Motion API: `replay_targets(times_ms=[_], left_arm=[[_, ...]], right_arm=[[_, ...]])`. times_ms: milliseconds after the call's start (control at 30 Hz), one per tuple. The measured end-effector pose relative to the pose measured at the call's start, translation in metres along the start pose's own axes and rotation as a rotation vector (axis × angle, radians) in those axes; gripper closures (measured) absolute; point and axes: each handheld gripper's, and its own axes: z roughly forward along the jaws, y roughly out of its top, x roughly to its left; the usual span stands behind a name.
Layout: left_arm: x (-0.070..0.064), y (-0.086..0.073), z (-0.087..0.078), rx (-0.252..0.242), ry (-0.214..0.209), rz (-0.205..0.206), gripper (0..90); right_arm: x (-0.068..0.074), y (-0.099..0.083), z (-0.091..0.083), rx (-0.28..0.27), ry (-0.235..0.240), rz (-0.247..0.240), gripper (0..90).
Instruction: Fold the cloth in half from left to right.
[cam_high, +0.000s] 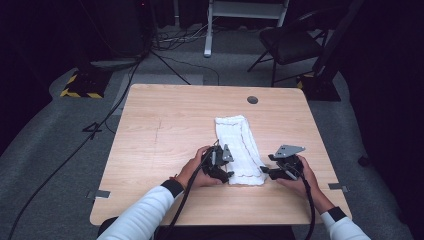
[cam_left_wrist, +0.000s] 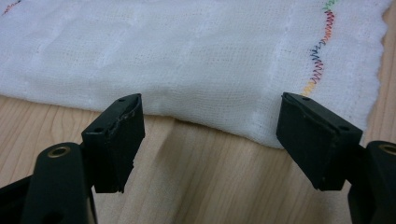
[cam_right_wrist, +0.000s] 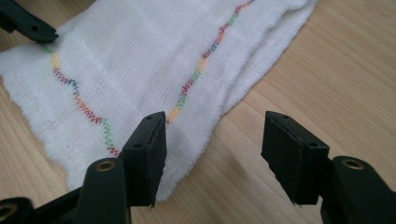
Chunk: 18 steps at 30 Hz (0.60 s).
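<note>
A white cloth (cam_high: 239, 147) with a wavy rainbow stitch lies folded in a long strip on the wooden table (cam_high: 165, 130), running from mid-table toward the front. My left gripper (cam_high: 228, 169) sits at the strip's near left edge. In the left gripper view it (cam_left_wrist: 210, 105) is open, with the cloth (cam_left_wrist: 187, 51) edge just ahead of the jaws. My right gripper (cam_high: 265, 171) is at the near right corner. In the right gripper view it (cam_right_wrist: 215, 119) is open, its left jaw over the cloth (cam_right_wrist: 140, 60) corner and its right jaw over bare wood.
A grey round grommet (cam_high: 252, 99) sits in the tabletop near the far edge. Beyond the table stand a black folding chair (cam_high: 290, 42), a white frame leg (cam_high: 207, 30) and a yellow-black striped base (cam_high: 80, 85), with cables across the floor.
</note>
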Motion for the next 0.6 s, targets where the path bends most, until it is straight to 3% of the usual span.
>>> replay_targets(times_ms=[200, 400, 600], left_arm=[[0.002, -0.004, 0.0, 0.001, -0.017, -0.026, 23.8], [-0.002, -0.008, -0.005, 0.008, -0.003, -0.01, 23.9], [-0.002, -0.018, -0.013, 0.018, -0.016, -0.025, 23.9]], right_arm=[[0.005, -0.002, 0.005, 0.026, 0.02, -0.015, 43.2], [0.012, -0.002, 0.005, 0.02, 0.038, -0.028, 45.6], [0.024, 0.0, 0.006, 0.023, 0.067, -0.043, 45.6]])
